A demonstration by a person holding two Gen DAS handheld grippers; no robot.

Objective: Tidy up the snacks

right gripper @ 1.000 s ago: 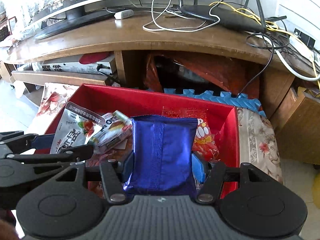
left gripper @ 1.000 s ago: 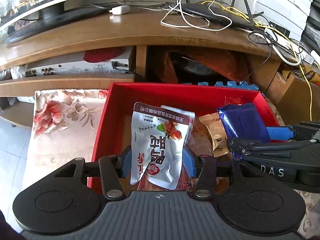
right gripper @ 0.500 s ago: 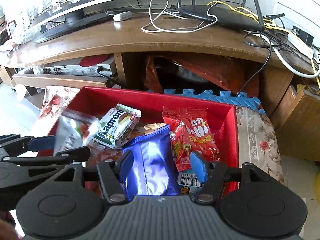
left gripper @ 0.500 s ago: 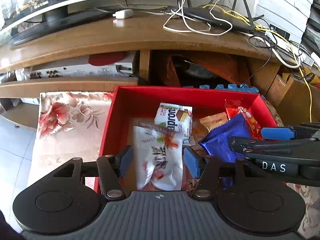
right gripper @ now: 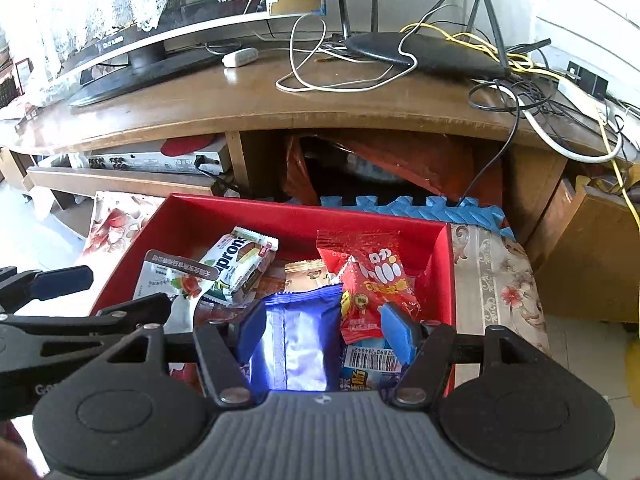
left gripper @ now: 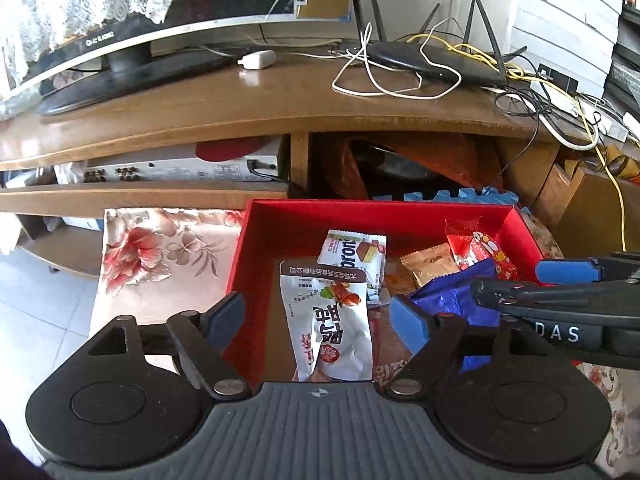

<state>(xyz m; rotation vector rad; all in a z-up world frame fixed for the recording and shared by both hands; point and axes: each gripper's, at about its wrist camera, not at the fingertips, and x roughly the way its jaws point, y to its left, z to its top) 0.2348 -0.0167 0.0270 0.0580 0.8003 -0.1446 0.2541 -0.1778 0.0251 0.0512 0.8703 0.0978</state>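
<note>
A red box (left gripper: pixel 304 220) (right gripper: pixel 256 216) holds several snack packets. A white packet with red print (left gripper: pixel 332 328) (right gripper: pixel 168 284) lies in it below my left gripper (left gripper: pixel 318 314), which is open and empty above it. A blue foil packet (right gripper: pixel 298 340) (left gripper: pixel 444 296) lies in the box below my right gripper (right gripper: pixel 322 330), also open and empty. A white wafer packet (left gripper: pixel 352 256) (right gripper: pixel 240 264), a tan packet (left gripper: pixel 430 266) and a red candy packet (right gripper: pixel 368 280) (left gripper: pixel 476 244) lie further back.
The box sits on a floral cloth (left gripper: pixel 152 248) (right gripper: pixel 496 280) in front of a wooden TV stand (left gripper: pixel 280 108). On the stand are a TV base (left gripper: pixel 120 76), a router (left gripper: pixel 436 64) and loose cables. Blue foam mat (right gripper: pixel 412 208) lies behind the box.
Both grippers opened and let go: the white packet and the blue packet dropped into the red box. Both grippers then pulled up and back.
</note>
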